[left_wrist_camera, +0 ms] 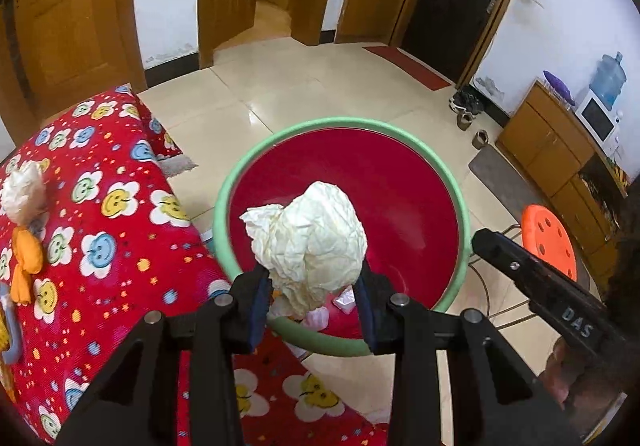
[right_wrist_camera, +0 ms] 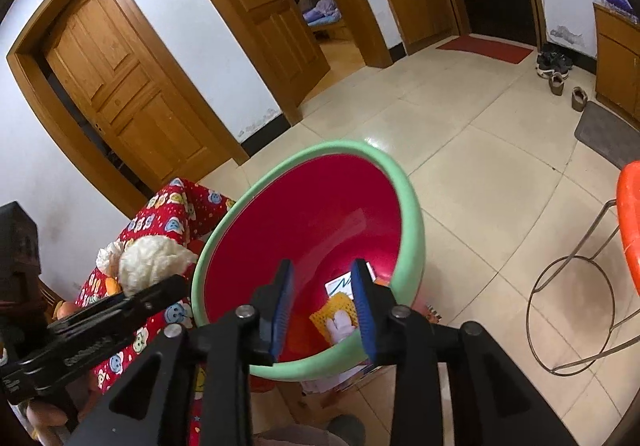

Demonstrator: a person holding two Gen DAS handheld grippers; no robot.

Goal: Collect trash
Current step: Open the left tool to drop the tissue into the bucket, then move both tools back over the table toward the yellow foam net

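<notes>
My left gripper (left_wrist_camera: 314, 292) is shut on a crumpled white paper ball (left_wrist_camera: 310, 242) and holds it over the near rim of a red bin with a green rim (left_wrist_camera: 460, 205). The ball also shows in the right wrist view (right_wrist_camera: 150, 260), beside the bin (right_wrist_camera: 412, 213). My right gripper (right_wrist_camera: 324, 306) is open and empty above the bin's near edge. Inside the bin lie a white card (right_wrist_camera: 340, 284), a yellow piece (right_wrist_camera: 334, 312) and white scraps. More trash lies on the red flowered cloth: a white wad (left_wrist_camera: 24, 191) and an orange wrapper (left_wrist_camera: 26, 262).
The red flowered cloth (left_wrist_camera: 120, 246) covers a table at left. An orange stool (left_wrist_camera: 550, 238) with a wire frame (right_wrist_camera: 572, 310) stands right of the bin. A wooden cabinet (left_wrist_camera: 552, 149) with a microwave, shoes (left_wrist_camera: 466, 103) and doors are farther off.
</notes>
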